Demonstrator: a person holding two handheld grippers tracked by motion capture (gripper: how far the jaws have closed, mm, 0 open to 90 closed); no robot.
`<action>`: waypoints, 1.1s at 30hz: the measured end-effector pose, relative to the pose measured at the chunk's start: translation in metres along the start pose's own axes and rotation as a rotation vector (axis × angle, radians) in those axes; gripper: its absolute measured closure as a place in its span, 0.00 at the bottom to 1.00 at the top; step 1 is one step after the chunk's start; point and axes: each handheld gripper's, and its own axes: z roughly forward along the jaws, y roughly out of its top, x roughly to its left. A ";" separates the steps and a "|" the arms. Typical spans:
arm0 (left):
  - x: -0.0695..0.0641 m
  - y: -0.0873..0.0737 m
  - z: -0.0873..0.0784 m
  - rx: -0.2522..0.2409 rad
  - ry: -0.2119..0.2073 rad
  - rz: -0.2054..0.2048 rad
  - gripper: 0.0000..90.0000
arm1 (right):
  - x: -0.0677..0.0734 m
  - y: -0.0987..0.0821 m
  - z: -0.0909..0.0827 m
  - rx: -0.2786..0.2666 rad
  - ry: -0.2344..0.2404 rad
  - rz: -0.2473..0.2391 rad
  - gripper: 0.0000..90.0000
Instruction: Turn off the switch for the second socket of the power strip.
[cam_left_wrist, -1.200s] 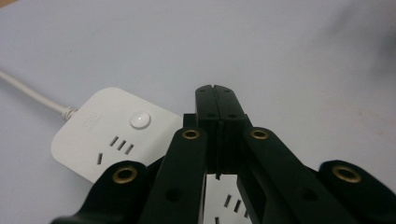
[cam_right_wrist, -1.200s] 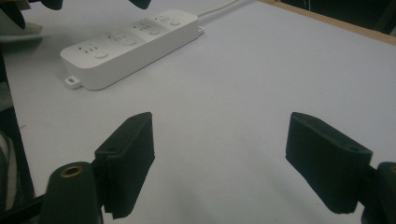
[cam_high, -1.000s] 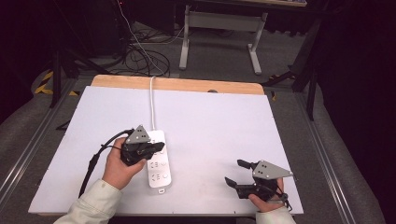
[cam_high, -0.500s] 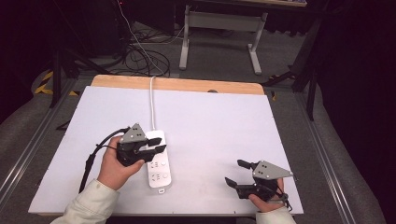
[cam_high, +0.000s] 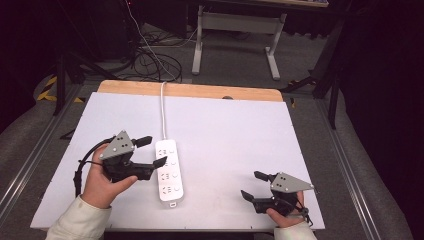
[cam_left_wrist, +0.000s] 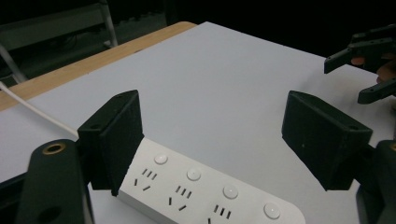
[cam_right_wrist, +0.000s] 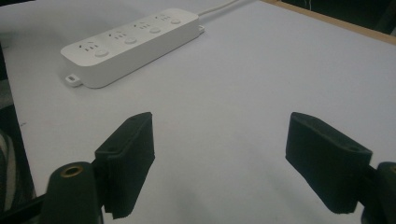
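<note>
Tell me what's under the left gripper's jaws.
The power strip lies on the table below the open left gripper, its buttons and sockets showing. The strip's near end is cut off by the frame.

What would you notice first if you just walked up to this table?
A white power strip lying in the middle of the white table, its cord running off the far edge. The left claw is open right beside it, and the right claw waits open near the front right corner.

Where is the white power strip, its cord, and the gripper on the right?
power strip (cam_high: 168, 170), high view, middle of its top face.
cord (cam_high: 162, 112), high view, the white stretch running toward the table's far edge.
right gripper (cam_high: 254, 185), high view, between its open jaws.
</note>
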 end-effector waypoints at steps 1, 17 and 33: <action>0.001 -0.001 -0.003 -0.004 0.002 0.007 0.22 | 0.000 0.000 0.000 -0.001 0.000 -0.001 0.27; 0.019 -0.027 -0.042 -0.052 0.004 -0.004 0.16 | 0.000 0.000 0.000 0.001 0.002 -0.001 0.27; 0.033 -0.069 -0.061 -0.024 0.049 -0.028 0.11 | 0.000 0.000 0.000 -0.003 0.001 0.003 0.27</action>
